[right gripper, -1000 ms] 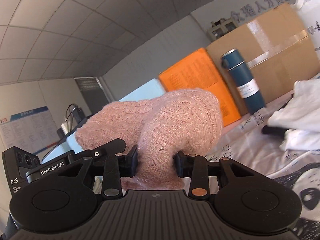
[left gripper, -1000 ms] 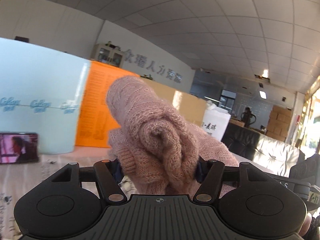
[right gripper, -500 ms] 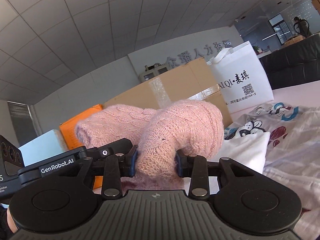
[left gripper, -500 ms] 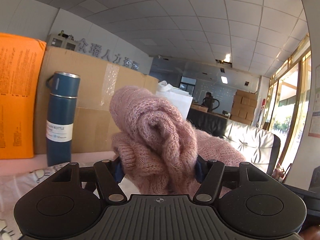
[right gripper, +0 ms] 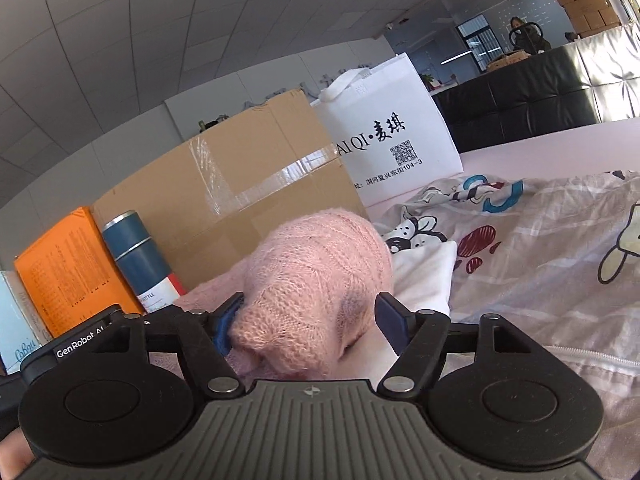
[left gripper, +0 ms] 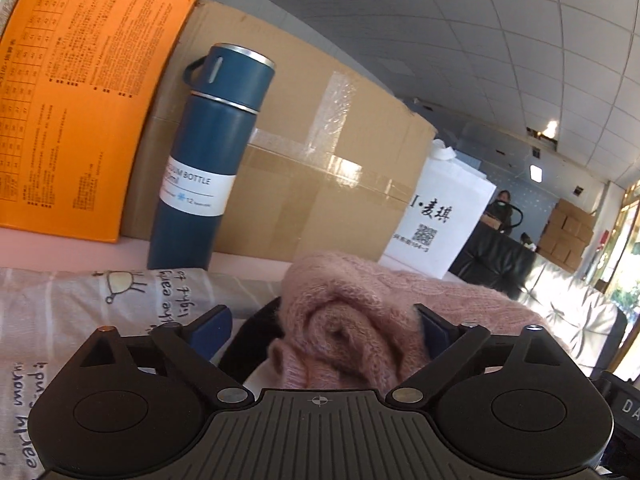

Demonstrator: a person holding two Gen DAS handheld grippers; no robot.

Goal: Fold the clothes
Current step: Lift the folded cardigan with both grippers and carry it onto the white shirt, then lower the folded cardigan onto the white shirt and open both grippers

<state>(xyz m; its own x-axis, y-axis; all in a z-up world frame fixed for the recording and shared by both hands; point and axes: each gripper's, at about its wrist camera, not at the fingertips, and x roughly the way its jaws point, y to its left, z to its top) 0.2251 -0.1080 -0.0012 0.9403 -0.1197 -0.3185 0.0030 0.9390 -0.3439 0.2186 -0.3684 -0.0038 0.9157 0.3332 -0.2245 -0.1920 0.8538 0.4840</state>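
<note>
The pink sweater (left gripper: pixel 352 332) was folded into a soft bundle and lay low on the bench (right gripper: pixel 520 148), on top of a white folded cloth (right gripper: pixel 424 276). It sat in front of the big brown box (left gripper: pixel 320 168), with the blue bottle (left gripper: pixel 204 160) to its left and the white bag (right gripper: pixel 384 128) far off to the right. A sheet with cartoon animals (right gripper: pixel 540 248) covered the bench near it.

The left tool (left gripper: pixel 320 332) was opening. Its left pad stood clear of the wool, and its right pad was just beside the bundle, so it was not squeezing. The right tool (right gripper: pixel 310 320) was opening too. The sweater was between its pads, but there was a gap on the right side, and the left pad only brushed the fluff.

I think this was the putting-down step. The sweater looked done with folding and was being let go on the pile.

Next, both tools would need to slide back and away, slowly and straight. The wool is fuzzy and could catch on a pad. If it snagged, the neat bundle might come undone or roll off the white cloth. After that, another piece of clothing could be picked.
</note>
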